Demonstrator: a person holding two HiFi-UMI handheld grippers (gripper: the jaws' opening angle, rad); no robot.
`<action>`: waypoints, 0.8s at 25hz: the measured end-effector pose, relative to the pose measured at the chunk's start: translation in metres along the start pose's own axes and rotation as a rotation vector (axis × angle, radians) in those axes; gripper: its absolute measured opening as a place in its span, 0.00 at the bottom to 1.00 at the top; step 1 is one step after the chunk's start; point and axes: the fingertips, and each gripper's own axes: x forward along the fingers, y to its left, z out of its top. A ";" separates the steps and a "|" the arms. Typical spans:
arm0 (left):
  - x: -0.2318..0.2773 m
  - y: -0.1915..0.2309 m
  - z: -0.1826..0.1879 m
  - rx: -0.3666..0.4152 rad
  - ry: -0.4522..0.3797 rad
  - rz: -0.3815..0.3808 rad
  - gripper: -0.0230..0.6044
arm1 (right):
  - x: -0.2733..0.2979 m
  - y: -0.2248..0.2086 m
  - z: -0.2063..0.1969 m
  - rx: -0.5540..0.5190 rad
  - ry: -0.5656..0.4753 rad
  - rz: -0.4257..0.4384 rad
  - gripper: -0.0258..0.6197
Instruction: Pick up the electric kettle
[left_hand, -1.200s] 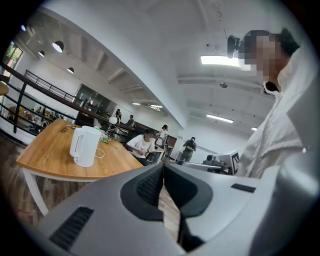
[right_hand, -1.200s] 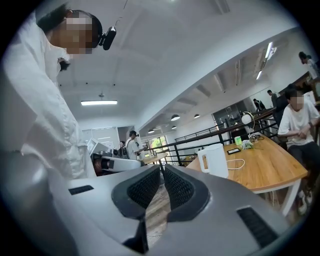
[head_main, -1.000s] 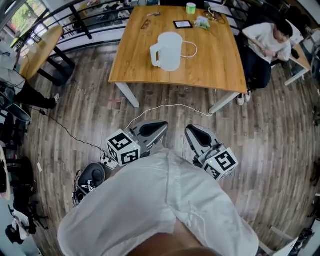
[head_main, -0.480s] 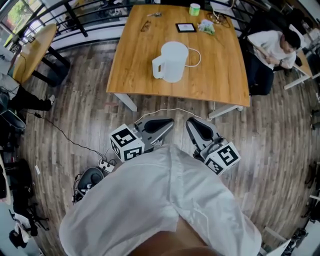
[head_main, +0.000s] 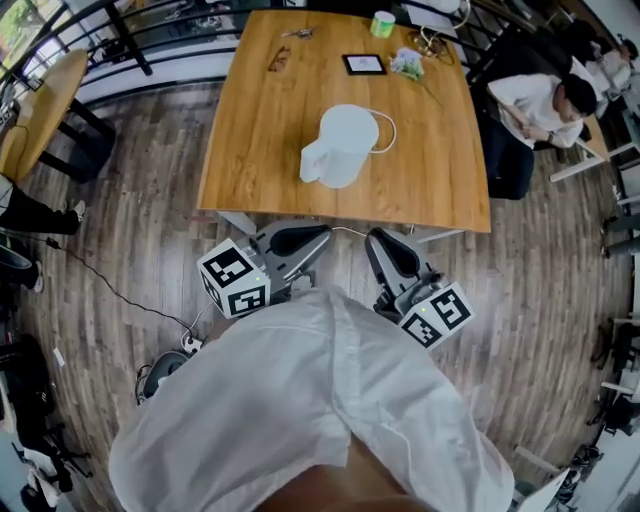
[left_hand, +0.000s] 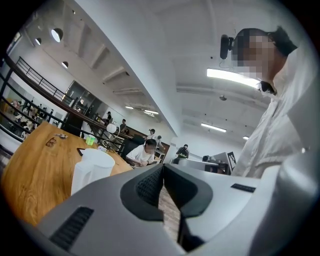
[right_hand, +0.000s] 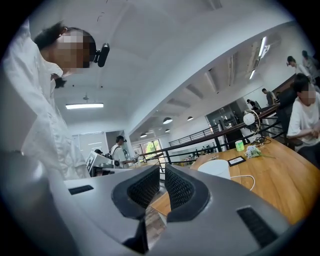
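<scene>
A white electric kettle stands upright in the middle of the wooden table, its handle toward the near left and a white cord looping off to its right. My left gripper and right gripper hover level side by side just short of the table's near edge, both shut with nothing between the jaws. The left gripper view shows the kettle left of my left gripper. In the right gripper view, the kettle sits right of my right gripper.
At the table's far end lie a tablet, a green cup, glasses and keys. A person sits at the right side. A power strip with cables lies on the floor at left. A second table stands far left.
Both grippers have moved forward with the person toward the table, still shut. The table's near edge now lies just ahead of their tips. The kettle has not moved.
</scene>
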 end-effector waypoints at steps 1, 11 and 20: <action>0.000 0.006 0.002 -0.008 -0.002 -0.001 0.04 | 0.003 -0.002 0.000 0.002 0.003 -0.010 0.07; 0.021 0.040 0.012 -0.043 -0.014 -0.005 0.04 | 0.019 -0.037 0.001 0.038 0.035 -0.043 0.07; 0.039 0.062 0.021 -0.057 -0.050 0.054 0.04 | 0.031 -0.063 0.009 0.064 0.061 -0.005 0.07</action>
